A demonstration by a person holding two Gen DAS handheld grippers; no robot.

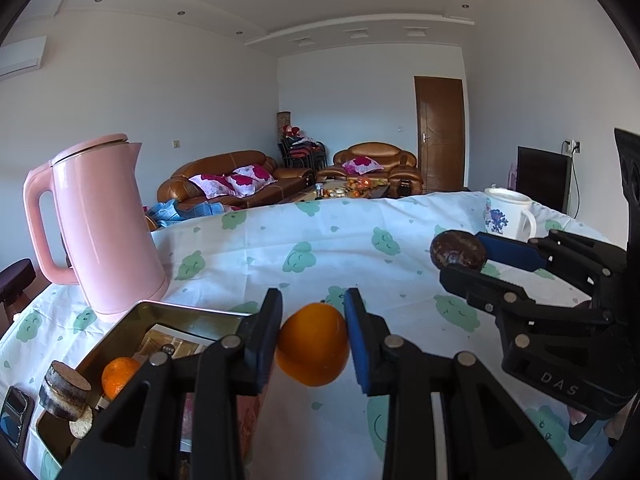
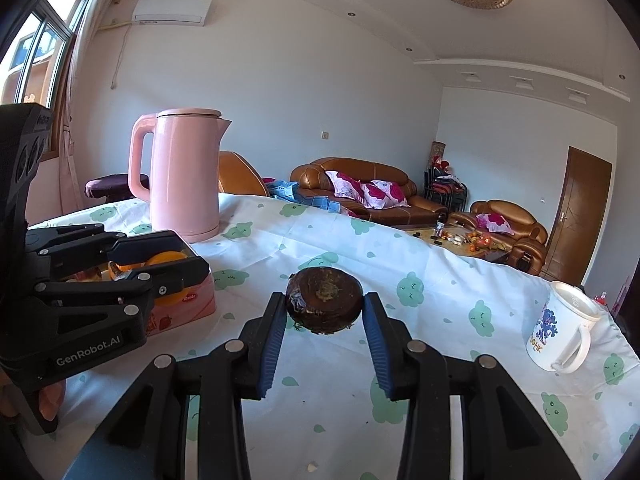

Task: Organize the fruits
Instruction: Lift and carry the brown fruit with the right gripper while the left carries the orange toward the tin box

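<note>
Now left hand-held gripper [image 1: 313, 336] clamps smooth round orange [image 1: 313, 344]; right hand-held gripper [image 2: 325, 310] clamps rough dark disc-shaped fruit [image 2: 325, 305]

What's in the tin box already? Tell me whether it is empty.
Not empty. The tin box holds a small orange, dark round slices and a printed card. Its far end is hidden by the left tongs.

Dark round fruit [image 2: 324, 300] between right hand-held gripper [image 2: 324, 320] pads, above clouded tablecloth [image 2: 420, 320].

Both grippers black plastic, silver rivets, blue ribbed pads; left gripper [image 1: 313, 334] marked "GenRobot.AI", right gripper [image 2: 324, 330] marked "DAS".
</note>
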